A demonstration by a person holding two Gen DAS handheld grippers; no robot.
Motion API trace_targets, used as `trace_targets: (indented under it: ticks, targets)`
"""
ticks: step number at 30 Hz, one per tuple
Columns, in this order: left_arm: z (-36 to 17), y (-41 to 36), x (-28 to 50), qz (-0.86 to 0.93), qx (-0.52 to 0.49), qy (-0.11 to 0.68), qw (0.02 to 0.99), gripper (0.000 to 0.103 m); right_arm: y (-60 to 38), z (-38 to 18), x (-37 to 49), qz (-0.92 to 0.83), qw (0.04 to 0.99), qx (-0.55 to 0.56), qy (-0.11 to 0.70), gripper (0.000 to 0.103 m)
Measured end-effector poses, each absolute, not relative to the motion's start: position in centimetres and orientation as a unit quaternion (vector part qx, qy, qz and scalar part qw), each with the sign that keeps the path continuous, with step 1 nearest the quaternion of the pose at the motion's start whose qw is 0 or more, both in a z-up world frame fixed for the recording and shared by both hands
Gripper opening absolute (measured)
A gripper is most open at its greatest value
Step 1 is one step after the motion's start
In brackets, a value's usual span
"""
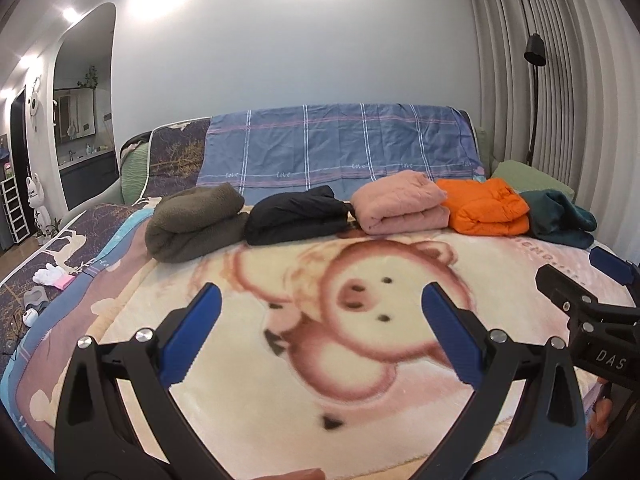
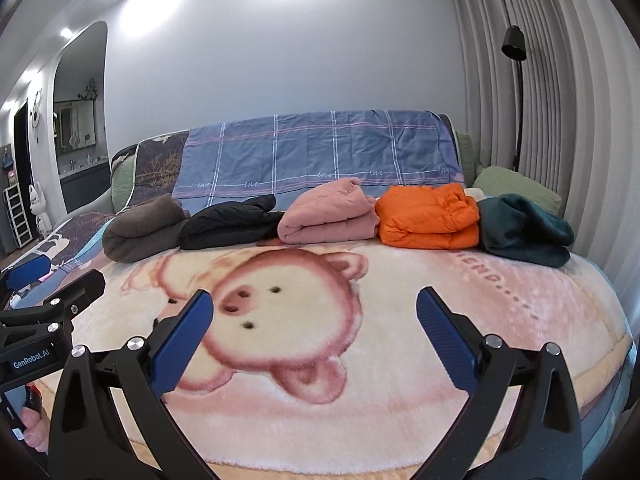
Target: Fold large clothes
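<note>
Folded clothes lie in a row at the far side of the pig-print blanket (image 1: 360, 380): an olive fleece (image 1: 196, 226), a black jacket (image 1: 298, 214), a pink quilted garment (image 1: 400, 204), an orange puffer (image 1: 486, 208) and a teal garment (image 1: 560, 220). The right wrist view shows the same row: olive fleece (image 2: 140, 228), black jacket (image 2: 232, 224), pink garment (image 2: 332, 212), orange puffer (image 2: 430, 216), teal garment (image 2: 524, 228). My left gripper (image 1: 320, 300) hovers open above the blanket, holding nothing. My right gripper (image 2: 314, 306) is open and empty too, over the blanket (image 2: 360, 360).
A blue plaid sheet (image 1: 340, 148) covers the headboard. A green pillow (image 1: 532, 180) sits at the back right by a black floor lamp (image 1: 534, 92) and grey curtains. White socks and small items (image 1: 52, 276) lie at the bed's left edge. A hand (image 2: 34, 432) grips the left tool.
</note>
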State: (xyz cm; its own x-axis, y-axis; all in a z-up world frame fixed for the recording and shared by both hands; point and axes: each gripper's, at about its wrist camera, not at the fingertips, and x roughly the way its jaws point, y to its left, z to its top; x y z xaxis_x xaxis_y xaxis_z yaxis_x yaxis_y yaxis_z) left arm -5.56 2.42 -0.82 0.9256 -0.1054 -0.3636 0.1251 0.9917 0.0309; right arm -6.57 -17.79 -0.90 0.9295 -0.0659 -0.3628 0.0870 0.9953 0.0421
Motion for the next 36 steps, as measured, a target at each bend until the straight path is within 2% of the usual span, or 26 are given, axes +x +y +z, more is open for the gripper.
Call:
trace_targets:
  ticks: [13,36]
  targets:
    - [-1.1,0.9,-5.7,-0.051,0.023,0.201,0.978,0.101,-19.1,-0.8,-8.0,-0.043,0.987,0.009,0.154,0.102]
    - [-1.9,1.0,-6.1,-0.06,0.025,0.211,0.975,0.101,-18.9,-0.9,-8.0,-0.045,0.985,0.01,0.166,0.102]
